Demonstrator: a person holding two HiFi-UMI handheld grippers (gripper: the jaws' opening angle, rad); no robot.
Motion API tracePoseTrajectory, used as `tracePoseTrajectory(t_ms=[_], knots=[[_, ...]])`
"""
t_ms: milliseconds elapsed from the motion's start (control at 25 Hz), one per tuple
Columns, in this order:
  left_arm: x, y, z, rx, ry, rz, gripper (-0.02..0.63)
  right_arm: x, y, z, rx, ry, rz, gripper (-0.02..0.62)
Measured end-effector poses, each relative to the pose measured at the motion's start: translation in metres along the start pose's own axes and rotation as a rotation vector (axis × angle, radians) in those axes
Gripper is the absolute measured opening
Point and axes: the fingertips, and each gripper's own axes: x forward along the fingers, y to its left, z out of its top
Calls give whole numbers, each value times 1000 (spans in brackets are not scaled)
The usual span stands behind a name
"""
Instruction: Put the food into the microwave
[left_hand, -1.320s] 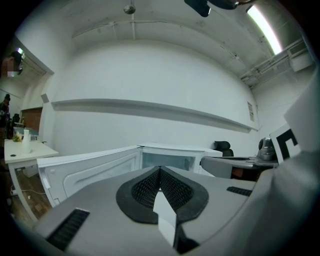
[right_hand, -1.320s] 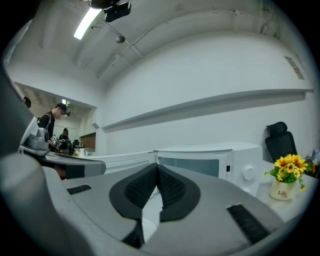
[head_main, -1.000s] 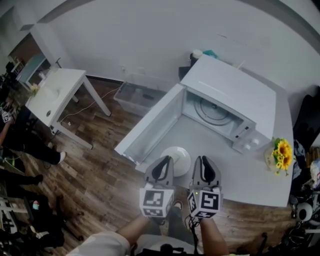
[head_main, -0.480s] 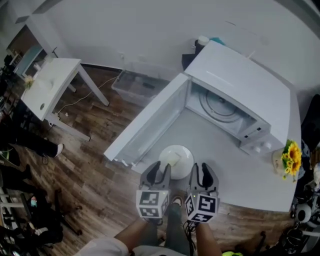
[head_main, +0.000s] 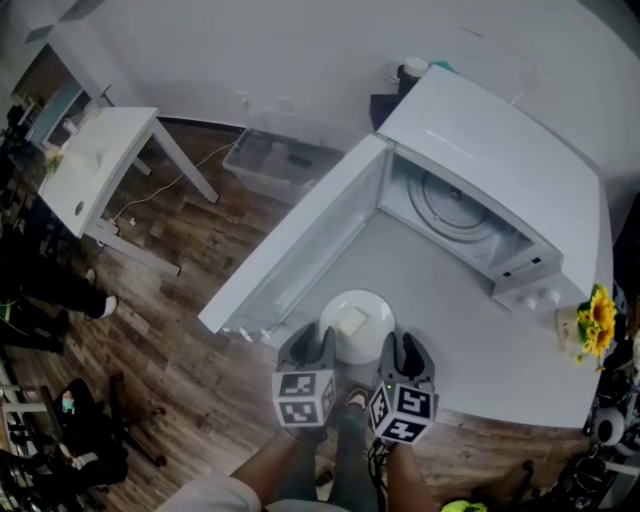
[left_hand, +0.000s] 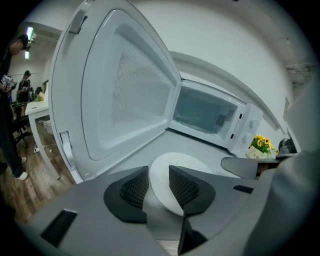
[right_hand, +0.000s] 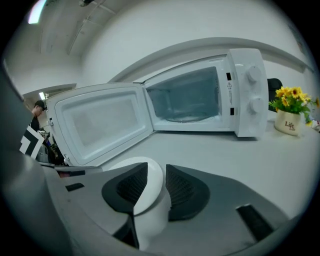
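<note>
My left claw and right claw have just been opening and stand spread, each with the near rim of the white plate showing in its gap, pads not pressing it. The plate sits by the near edge of the worktop, just right of the free end of the swung-out door of the microwave, with bare worktop running up to the open cavity. The food lies flat mid-plate (a pale, roughly square slab, so I read no long axis).

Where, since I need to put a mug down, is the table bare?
Bare: the table between the plate and the mouth of the microwave, and the stretch from the plate right to the flowers. Crowded: the near edge round the plate; the open door walls off the left.
</note>
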Motion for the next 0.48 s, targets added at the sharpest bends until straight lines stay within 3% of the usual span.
tracePoseTrajectory(t_ms=[480], knots=[[12,7,-16,-24,69,-5,125,20,-2,-26,31,108,-51,140]])
